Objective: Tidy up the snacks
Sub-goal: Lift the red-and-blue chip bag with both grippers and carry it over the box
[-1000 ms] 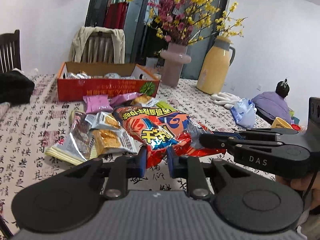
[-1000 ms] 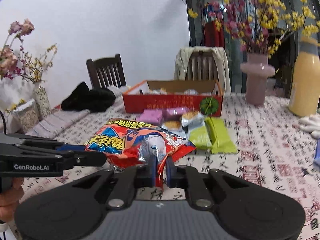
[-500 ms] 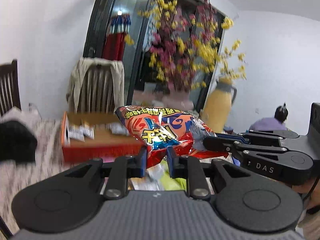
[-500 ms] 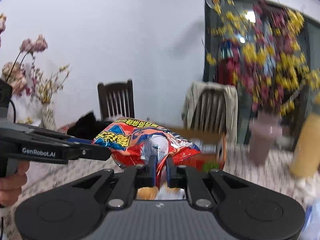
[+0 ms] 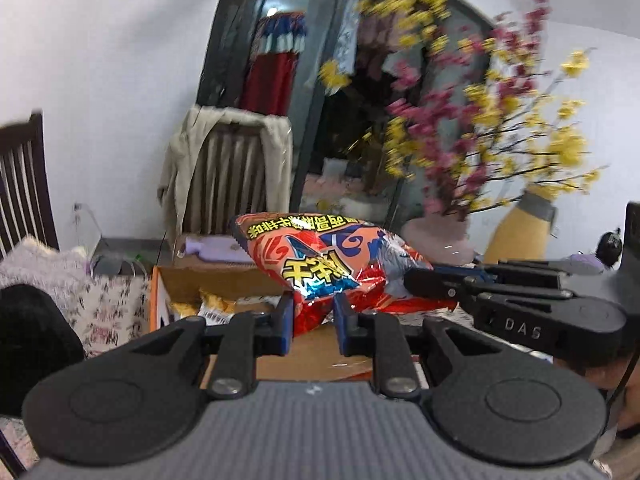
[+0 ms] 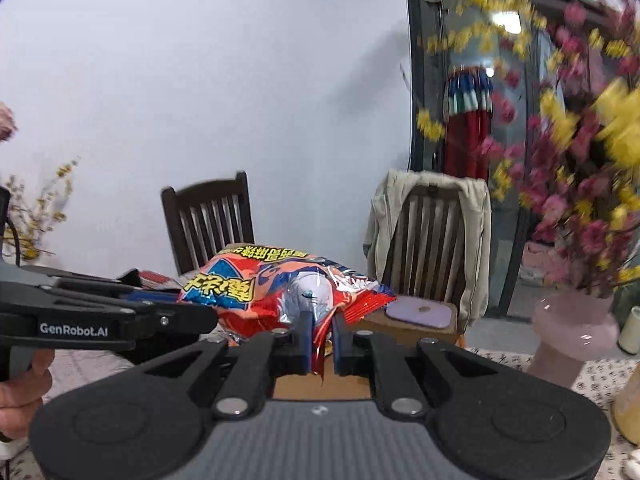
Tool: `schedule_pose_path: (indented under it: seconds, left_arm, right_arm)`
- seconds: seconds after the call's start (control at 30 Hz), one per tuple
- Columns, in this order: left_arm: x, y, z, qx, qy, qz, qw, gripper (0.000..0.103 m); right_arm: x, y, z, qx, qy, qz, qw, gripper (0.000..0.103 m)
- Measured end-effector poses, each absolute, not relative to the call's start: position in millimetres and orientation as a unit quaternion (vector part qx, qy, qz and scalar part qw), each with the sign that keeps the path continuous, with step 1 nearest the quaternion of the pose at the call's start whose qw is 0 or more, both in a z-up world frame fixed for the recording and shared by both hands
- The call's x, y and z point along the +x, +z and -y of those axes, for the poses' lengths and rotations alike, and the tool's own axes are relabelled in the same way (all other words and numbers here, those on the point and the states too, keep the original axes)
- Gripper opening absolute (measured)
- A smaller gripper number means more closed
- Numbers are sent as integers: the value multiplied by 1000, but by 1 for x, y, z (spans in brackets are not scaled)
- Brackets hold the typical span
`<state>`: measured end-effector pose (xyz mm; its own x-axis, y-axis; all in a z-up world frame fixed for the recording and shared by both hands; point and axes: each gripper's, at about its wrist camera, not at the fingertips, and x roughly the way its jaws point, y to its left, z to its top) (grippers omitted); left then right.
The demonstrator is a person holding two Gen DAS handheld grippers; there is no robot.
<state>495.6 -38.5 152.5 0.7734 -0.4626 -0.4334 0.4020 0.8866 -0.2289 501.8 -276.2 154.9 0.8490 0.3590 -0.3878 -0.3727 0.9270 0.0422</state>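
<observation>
A red and orange chip bag (image 5: pixel 320 264) with yellow lettering hangs in the air between both grippers; it also shows in the right wrist view (image 6: pixel 280 292). My left gripper (image 5: pixel 314 322) is shut on the bag's lower edge. My right gripper (image 6: pixel 321 338) is shut on the bag's other edge, and it shows from the side in the left wrist view (image 5: pixel 416 280). Below the bag is the open red cardboard box (image 5: pixel 160 300) with small wrapped snacks (image 5: pixel 212 300) inside. The box floor shows under the right gripper (image 6: pixel 320 388).
A pink vase (image 6: pixel 572 336) with pink and yellow blossoms stands at the right, beside a yellow thermos jug (image 5: pixel 520 236). Two wooden chairs (image 6: pixel 212 224) stand behind the table, one draped with a beige jacket (image 5: pixel 224 168). A black cloth (image 5: pixel 28 340) lies at the left.
Both grippers have lifted the chip bag off the table and carried it forward over the red box. The loose snacks on the table have dropped out of sight.
</observation>
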Motion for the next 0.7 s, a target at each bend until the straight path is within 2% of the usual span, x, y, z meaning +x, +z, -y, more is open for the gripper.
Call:
schedule_pose_path:
  seconds: [0.37,0.6,0.7]
  left_arm:
    - [580,58,5,-91,-196,-334,917,21]
    - [588,25,-3,-64,-174,-369,911,22]
    - [580,28,-2,-46,-168,-353,919,27]
  right_arm:
    - [600,54,243,1,202,-296,933,10]
    - [620,14,226,7,222,-337,915,10]
    - [624,6,221,7,225,-345,911,10]
